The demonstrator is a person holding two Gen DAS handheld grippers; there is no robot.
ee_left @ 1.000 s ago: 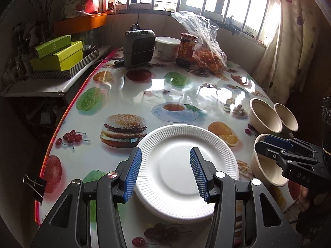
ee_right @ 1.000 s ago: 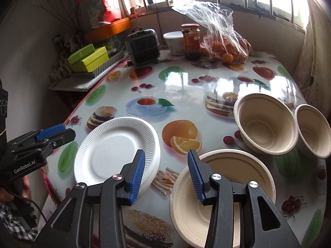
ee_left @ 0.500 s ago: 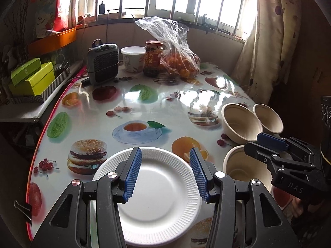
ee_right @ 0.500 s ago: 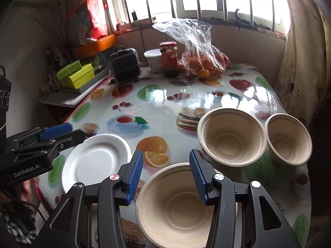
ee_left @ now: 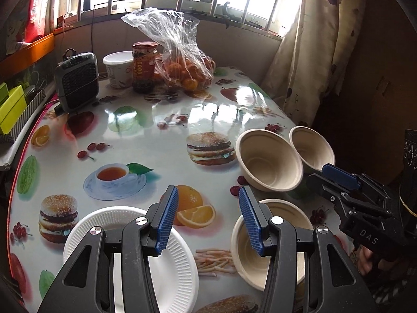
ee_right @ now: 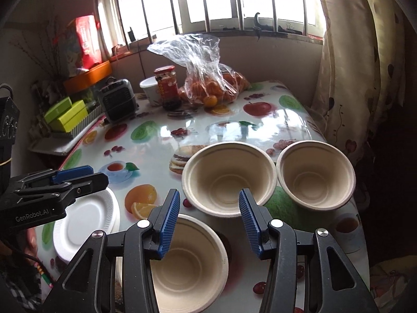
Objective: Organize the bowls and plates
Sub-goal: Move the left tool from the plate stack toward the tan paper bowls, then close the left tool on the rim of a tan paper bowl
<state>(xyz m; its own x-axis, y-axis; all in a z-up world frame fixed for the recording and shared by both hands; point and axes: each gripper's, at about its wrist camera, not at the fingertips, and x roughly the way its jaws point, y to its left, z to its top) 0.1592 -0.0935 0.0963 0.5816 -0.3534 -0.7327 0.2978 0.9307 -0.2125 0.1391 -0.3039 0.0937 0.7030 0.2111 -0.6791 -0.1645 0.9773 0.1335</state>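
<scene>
Both grippers hover with fingers spread, holding nothing: the left gripper above white plates, the right gripper above three beige bowls on the surface.

Black gripper frames, ribbed blue pads, silver screws, "GenRobot.AI" and "DAS" lettering.

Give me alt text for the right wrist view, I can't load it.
The open, empty right gripper hovers over three beige bowls: the near bowl below it, the middle bowl and the far-right bowl beyond. The left gripper hangs over stacked white plates at left.
</scene>
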